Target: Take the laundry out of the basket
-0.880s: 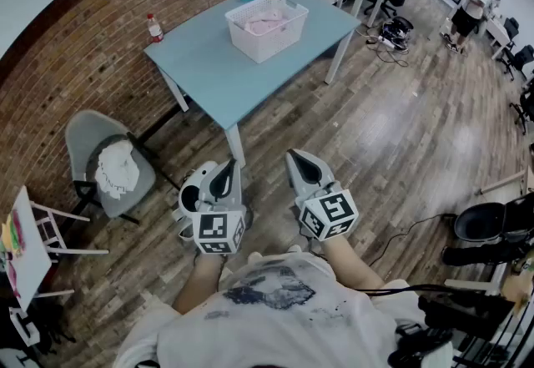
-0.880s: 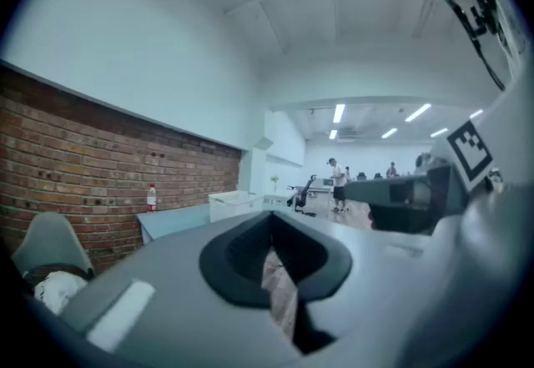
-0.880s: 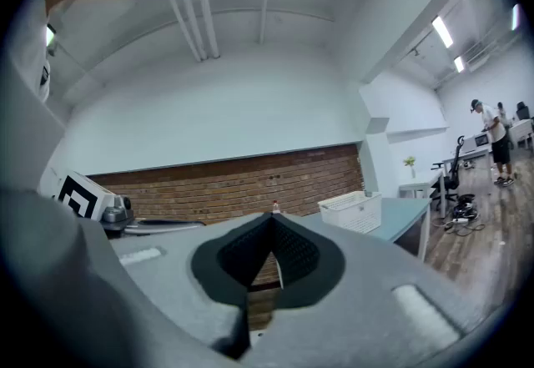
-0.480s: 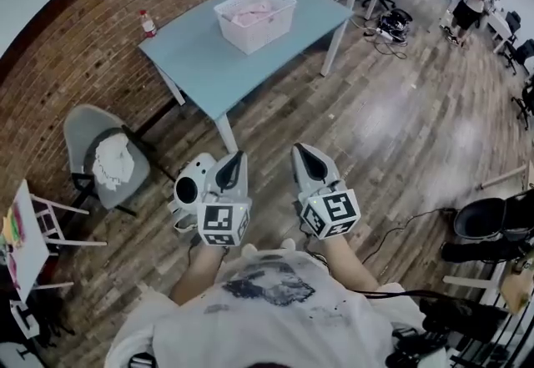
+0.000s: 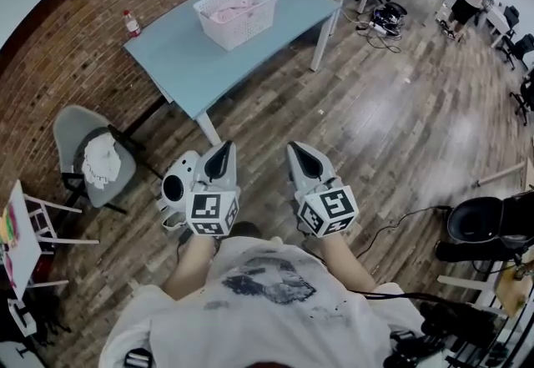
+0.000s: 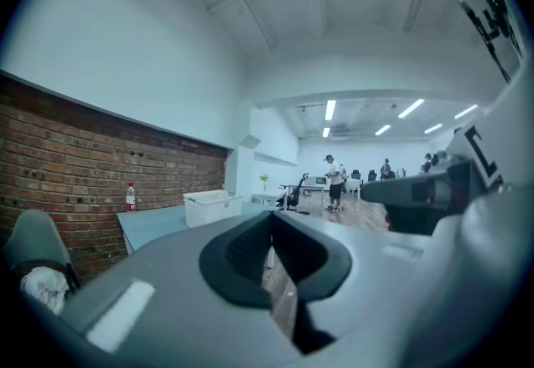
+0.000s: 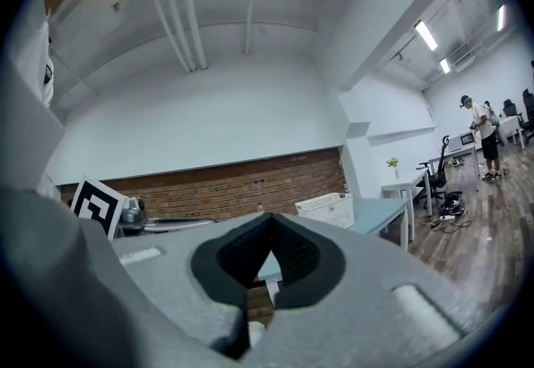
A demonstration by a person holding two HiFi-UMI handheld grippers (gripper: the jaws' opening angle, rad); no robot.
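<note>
Progress: nothing is out yet, as I judge it; the pink laundry [image 5: 227, 12] lies inside the white basket [image 5: 250, 22], and both grippers hang well apart from it, above the wooden floor [image 5: 400, 124].
Remaining: the whole job, namely getting to the counter [image 5: 192, 66], closing on the fabric, and lifting it clear of the basket.
Basket place: upright on the blue counter, toward its far end, well apart from the red-capped bottle [image 5: 131, 22] that stands on the counter's edge by the brick wall [image 5: 58, 49].
Left gripper [image 5: 221, 151]: jaws pressed fully together with nothing between them, aimed level toward the counter.
Right gripper [image 5: 300, 154]: jaws likewise closed tight and empty, just beside the left one.
Counts: one basket; one blue counter; one bottle; two grippers; the laundry shows as a single pink heap, and how many pieces it holds is too small to tell.
Elsewhere: one grey chair [image 5: 71, 126] by the wall, with one pale cloth [image 5: 98, 166] on its seat.
</note>
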